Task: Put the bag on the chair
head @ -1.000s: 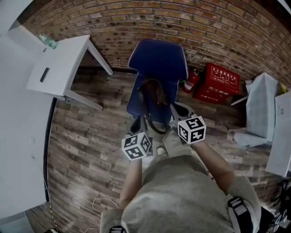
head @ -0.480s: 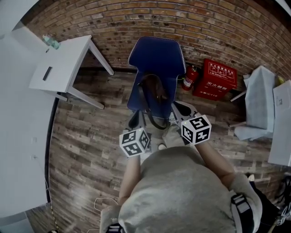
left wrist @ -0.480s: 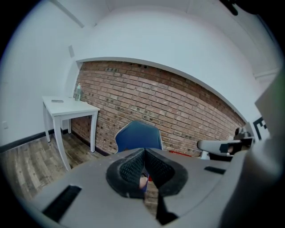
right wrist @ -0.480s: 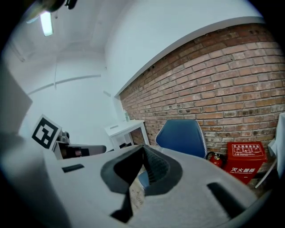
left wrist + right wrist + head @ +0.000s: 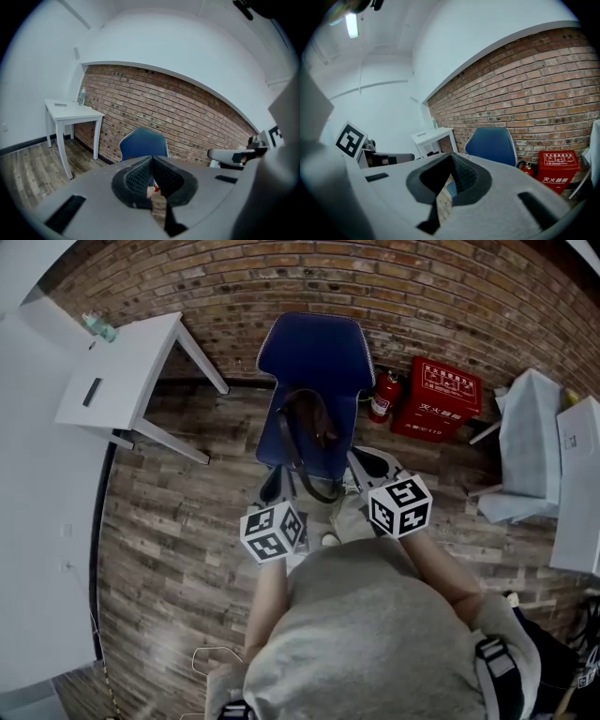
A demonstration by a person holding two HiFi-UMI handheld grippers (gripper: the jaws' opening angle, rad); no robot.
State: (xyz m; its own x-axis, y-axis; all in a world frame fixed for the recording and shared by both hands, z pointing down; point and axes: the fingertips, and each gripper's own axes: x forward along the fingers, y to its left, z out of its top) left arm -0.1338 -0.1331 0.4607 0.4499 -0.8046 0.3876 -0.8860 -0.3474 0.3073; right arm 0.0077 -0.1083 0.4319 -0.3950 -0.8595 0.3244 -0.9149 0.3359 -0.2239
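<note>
Head view: brown bag (image 5: 312,430) lying on the seat of the blue chair (image 5: 315,354), strap hanging over the front edge. Same spot as a moment ago, so no more moving of the bag. Left claw (image 5: 274,487) and right claw (image 5: 372,466) low by the front of the chair, much as before, and apart from the bag as far as can be seen. White counter (image 5: 127,371) off to the left, red box (image 5: 439,401) by the brick wall. Left gripper view: left claw (image 5: 152,160) clenched, tips together, nothing in it, chair (image 5: 143,145) ahead. Right gripper view: right claw (image 5: 451,157) squeezed the last tiny bit shut just now, holding nothing, chair (image 5: 490,144) beyond. Looks like bag let go and job done, or very nearly.
</note>
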